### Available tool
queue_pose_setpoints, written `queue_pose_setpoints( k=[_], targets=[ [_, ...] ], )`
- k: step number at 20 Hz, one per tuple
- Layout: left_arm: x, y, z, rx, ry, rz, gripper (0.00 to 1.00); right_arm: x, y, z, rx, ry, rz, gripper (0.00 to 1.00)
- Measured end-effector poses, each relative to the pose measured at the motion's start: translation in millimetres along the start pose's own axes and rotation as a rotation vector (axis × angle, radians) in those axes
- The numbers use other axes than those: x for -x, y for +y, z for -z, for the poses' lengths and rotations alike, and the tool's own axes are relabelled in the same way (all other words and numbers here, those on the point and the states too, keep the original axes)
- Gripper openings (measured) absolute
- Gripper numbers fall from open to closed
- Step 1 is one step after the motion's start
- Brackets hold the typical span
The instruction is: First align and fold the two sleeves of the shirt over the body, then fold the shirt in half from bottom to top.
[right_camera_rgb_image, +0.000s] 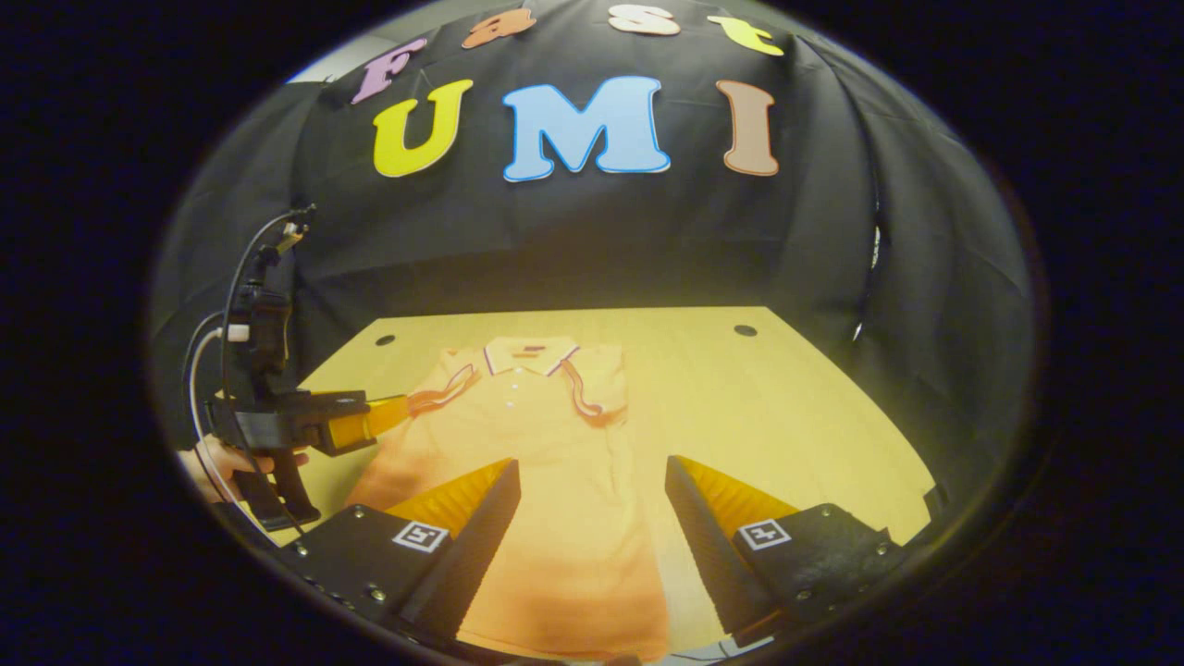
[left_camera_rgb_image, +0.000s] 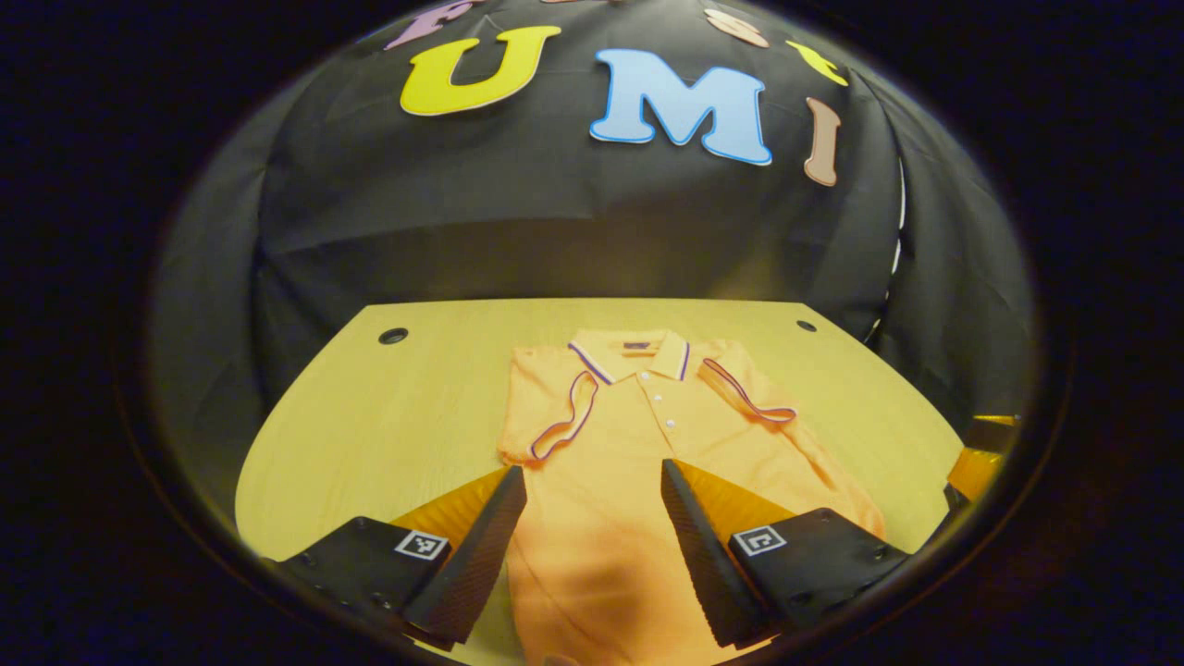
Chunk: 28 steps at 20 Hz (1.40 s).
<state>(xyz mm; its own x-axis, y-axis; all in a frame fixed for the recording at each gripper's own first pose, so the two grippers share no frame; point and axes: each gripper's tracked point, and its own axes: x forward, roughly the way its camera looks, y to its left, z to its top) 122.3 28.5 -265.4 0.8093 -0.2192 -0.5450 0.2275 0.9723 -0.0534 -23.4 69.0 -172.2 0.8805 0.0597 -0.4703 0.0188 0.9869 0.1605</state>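
Note:
An orange polo shirt (left_camera_rgb_image: 610,462) lies flat on the wooden table (left_camera_rgb_image: 407,407), collar at the far end. Both short sleeves lie folded inward over the chest: one sleeve (left_camera_rgb_image: 560,421) on the left, the other sleeve (left_camera_rgb_image: 749,393) on the right. My left gripper (left_camera_rgb_image: 592,481) hovers open above the shirt's lower body, nothing between its fingers. In the right gripper view the same shirt (right_camera_rgb_image: 546,481) lies below my right gripper (right_camera_rgb_image: 592,476), which is also open and empty. The left gripper (right_camera_rgb_image: 370,421), held by a hand (right_camera_rgb_image: 217,462), appears at that view's left, over the shirt's edge.
Two round cable holes (left_camera_rgb_image: 393,335) (left_camera_rgb_image: 806,326) sit near the table's far corners. A black cloth wall (left_camera_rgb_image: 573,213) rises right behind the table. Bare wood stretches to the shirt's left (left_camera_rgb_image: 370,444) and, in the right gripper view, to its right (right_camera_rgb_image: 768,416).

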Motion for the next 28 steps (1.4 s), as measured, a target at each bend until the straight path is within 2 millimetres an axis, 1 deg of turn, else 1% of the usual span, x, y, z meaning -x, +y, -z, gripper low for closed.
queue_pose_setpoints(
  k=[5, 9, 10, 11, 12, 14, 18, 21, 22, 25, 26, 27, 28],
  targets=[
    [49.0, -9.8, 47.0, -0.009, 0.037, 0.012, 0.96, 14.5, -7.4, 53.5, 0.017, 0.094, 0.001, 0.98],
    [83.4, -11.4, 86.6, 0.004, 0.070, 0.002, 0.97, 24.1, -16.0, 90.6, 0.030, 0.159, 0.003, 0.98],
    [92.0, -11.3, 97.5, 0.007, 0.079, -0.002, 0.96, 26.3, -17.9, 98.3, 0.034, 0.175, 0.004, 0.98],
    [100.2, -11.1, 108.1, 0.009, 0.090, -0.005, 0.96, 22.9, -18.7, 105.4, 0.038, 0.186, 0.005, 0.98],
    [107.8, -10.5, 117.1, 0.010, 0.099, -0.007, 0.95, 24.9, -22.0, 114.1, 0.043, 0.201, 0.005, 0.99],
    [122.7, -10.5, 138.4, 0.007, 0.120, -0.010, 0.95, 35.1, -28.2, 133.0, 0.049, 0.237, 0.006, 0.99],
    [148.2, -14.4, 169.8, 0.006, 0.148, 0.001, 0.95, 42.5, -32.6, 162.6, 0.052, 0.287, 0.000, 0.99],
    [157.4, -18.4, 185.6, 0.016, 0.154, 0.005, 0.96, 46.7, -34.1, 179.7, 0.041, 0.316, -0.005, 0.99],
    [159.3, -18.7, 191.4, 0.018, 0.157, 0.003, 0.95, 46.6, -33.0, 182.2, 0.039, 0.321, -0.008, 0.99],
    [161.4, -17.5, 206.0, 0.027, 0.172, -0.016, 0.95, 47.3, -29.0, 187.8, 0.032, 0.329, -0.016, 0.98],
    [161.1, -17.7, 205.2, 0.022, 0.160, -0.020, 0.97, 47.7, -28.5, 187.8, 0.033, 0.325, -0.014, 0.98],
    [160.7, -18.6, 205.6, 0.018, 0.163, -0.022, 0.95, 47.2, -27.2, 189.0, 0.034, 0.325, -0.014, 0.99],
    [160.2, -17.5, 206.0, 0.012, 0.163, -0.029, 0.96, 48.2, -25.6, 189.2, 0.035, 0.324, -0.017, 0.99]
  ],
)
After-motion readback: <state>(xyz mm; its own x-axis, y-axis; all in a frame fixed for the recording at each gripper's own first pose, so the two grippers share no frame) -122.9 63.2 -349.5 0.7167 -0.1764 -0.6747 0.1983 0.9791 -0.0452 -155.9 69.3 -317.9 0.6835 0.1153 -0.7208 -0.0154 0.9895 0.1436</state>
